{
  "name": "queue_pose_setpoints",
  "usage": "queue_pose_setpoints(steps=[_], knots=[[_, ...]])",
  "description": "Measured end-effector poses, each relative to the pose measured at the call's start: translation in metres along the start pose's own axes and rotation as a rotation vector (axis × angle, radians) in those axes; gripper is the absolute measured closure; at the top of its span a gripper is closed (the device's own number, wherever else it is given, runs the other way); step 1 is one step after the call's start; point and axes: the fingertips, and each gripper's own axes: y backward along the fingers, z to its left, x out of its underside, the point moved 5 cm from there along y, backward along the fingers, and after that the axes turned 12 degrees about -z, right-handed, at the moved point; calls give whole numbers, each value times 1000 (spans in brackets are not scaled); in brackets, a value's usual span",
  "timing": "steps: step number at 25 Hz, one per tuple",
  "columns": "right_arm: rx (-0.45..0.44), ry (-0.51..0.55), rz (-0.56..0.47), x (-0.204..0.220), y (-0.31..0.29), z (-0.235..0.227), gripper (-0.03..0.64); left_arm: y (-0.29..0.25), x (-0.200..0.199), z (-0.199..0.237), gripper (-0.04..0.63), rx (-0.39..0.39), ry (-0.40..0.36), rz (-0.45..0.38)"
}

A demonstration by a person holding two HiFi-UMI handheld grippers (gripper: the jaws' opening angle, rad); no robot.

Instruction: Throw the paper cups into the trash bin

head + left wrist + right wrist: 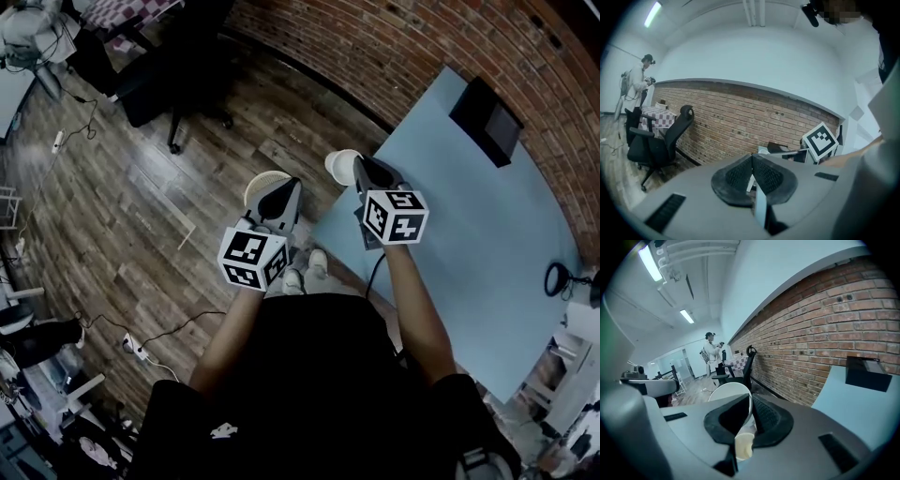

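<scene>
I hold one paper cup in each gripper, above the floor at the table's near-left corner. In the head view the left gripper (284, 190) is shut on the wall of a tan-looking paper cup (263, 187). The right gripper (362, 166) is shut on a white paper cup (342, 166) just beside it. In the right gripper view the cup (732, 394) sits tilted between the pads, with the gripper (751, 405) pinching its wall. In the left gripper view the gripper (752, 162) has its pads pressed together on a thin white edge of the cup (749, 181); the cup's body is hidden.
A light blue table (469, 244) runs along the brick wall (394, 56) with a black box (487, 120) on it. A black office chair (178, 84) stands on the wooden floor (141, 206), where cables lie. A person (640, 89) stands far off.
</scene>
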Motion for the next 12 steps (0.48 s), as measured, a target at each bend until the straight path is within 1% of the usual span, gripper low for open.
queue_pose_setpoints(steps=[3,12], knots=[[-33,-2,11,-1,-11,3,592,3,-4,11,588,-62,8,-17],[-123,12,47,6,-41,19,592,10,-1,31,588,-163,-2,-19]])
